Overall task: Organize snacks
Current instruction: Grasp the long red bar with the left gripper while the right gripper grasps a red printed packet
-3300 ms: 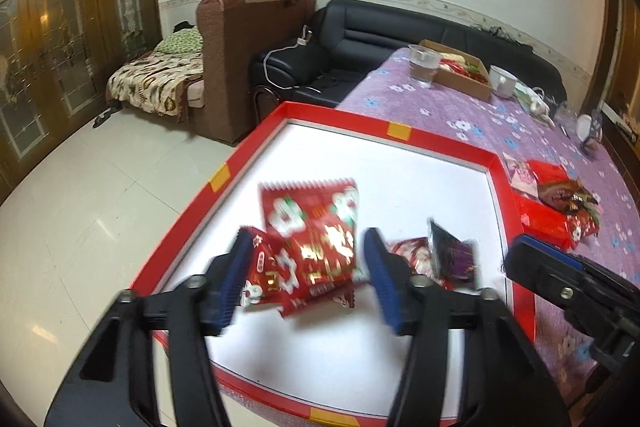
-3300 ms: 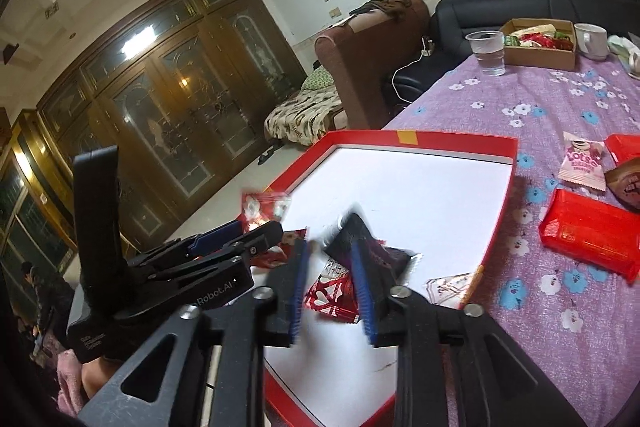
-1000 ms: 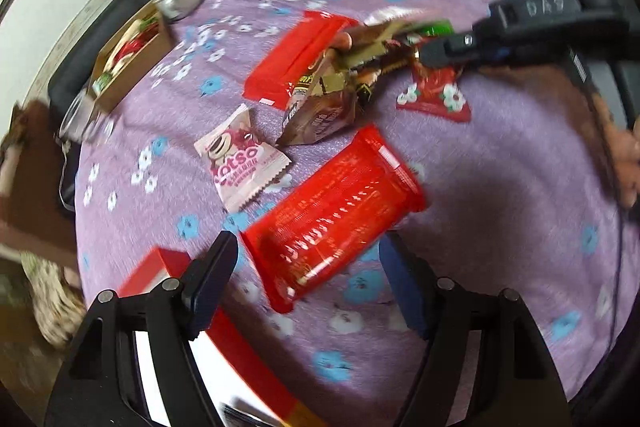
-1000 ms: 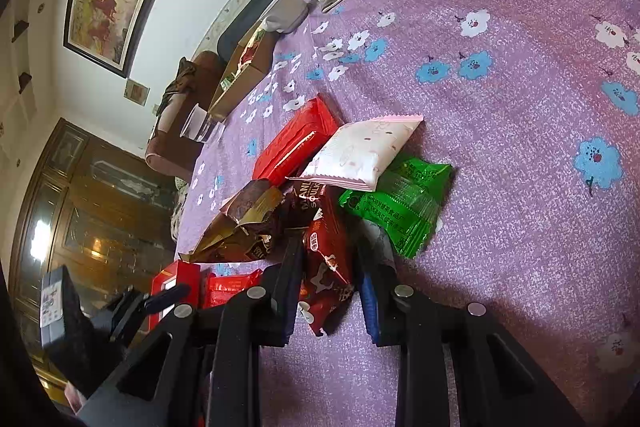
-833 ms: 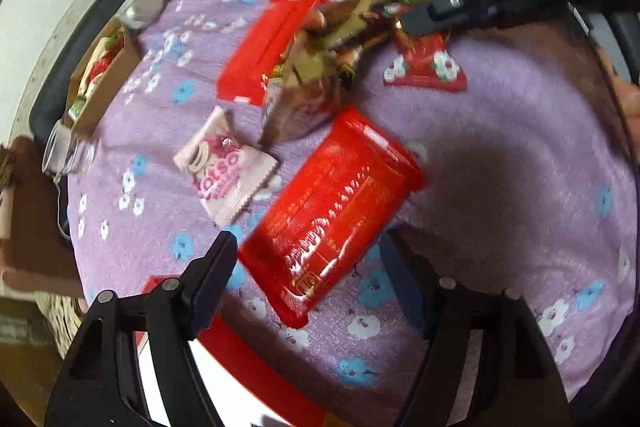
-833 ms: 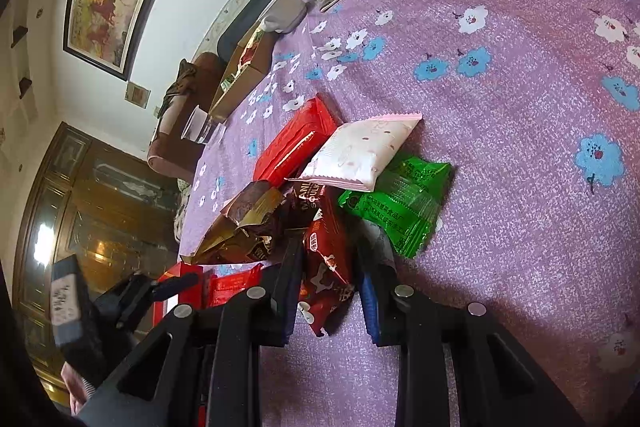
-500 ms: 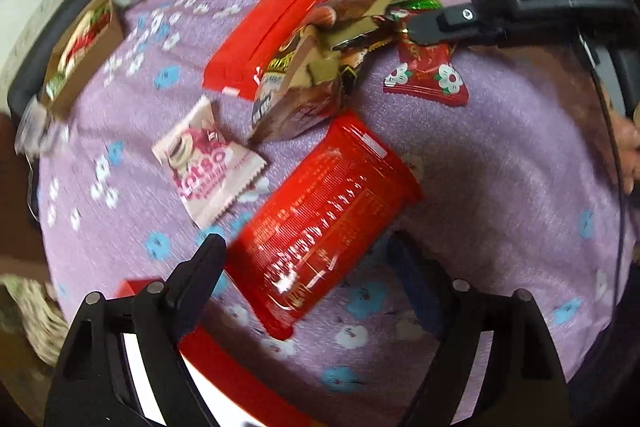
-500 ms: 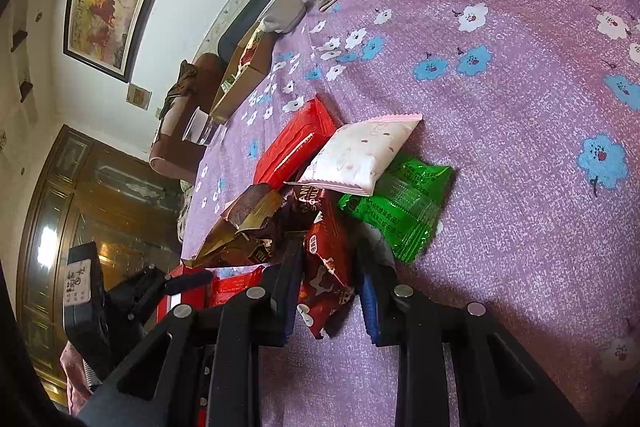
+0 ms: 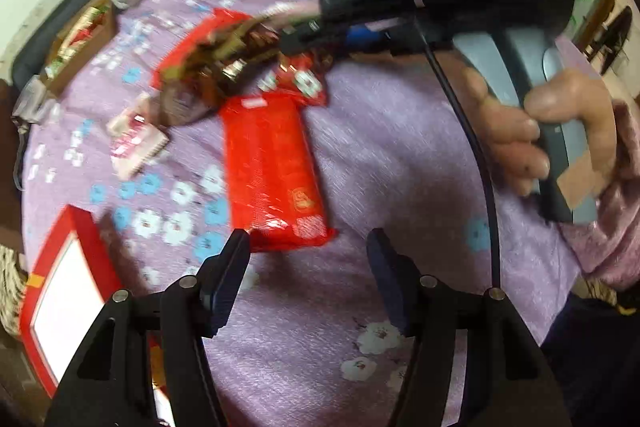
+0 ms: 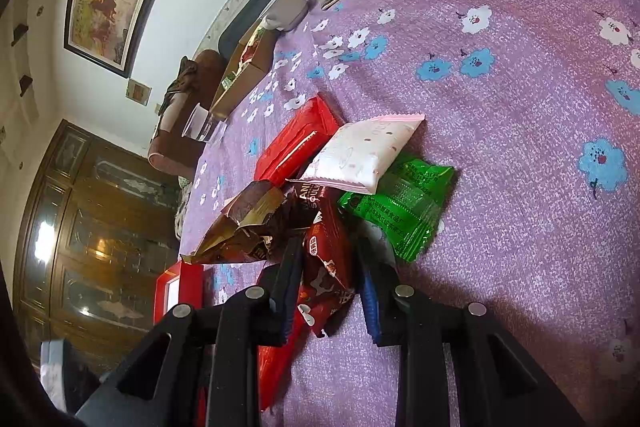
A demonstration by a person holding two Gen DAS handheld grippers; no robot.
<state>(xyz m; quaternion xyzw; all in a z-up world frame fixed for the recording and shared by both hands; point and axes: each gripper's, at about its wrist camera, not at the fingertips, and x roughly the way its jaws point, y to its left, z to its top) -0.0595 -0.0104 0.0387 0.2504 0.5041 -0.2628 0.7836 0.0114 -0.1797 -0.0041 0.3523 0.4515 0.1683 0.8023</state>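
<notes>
Since a second ago the left gripper [image 9: 308,251] has slid off the long red packet [image 9: 272,163], its jaws just narrowing, half open and empty. Right gripper [image 10: 328,275] pinches a dark red snack [image 10: 326,259] amid the pile: brown bag [image 10: 248,227], green packet [image 10: 400,203], pink pouch [image 10: 360,155]. Red tray [image 9: 48,291] sits at the table's [image 10: 520,107] edge.

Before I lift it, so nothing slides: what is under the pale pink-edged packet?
The pale packet lies across a green packet and overlaps a long red pack. What is beneath its middle is covered.
</notes>
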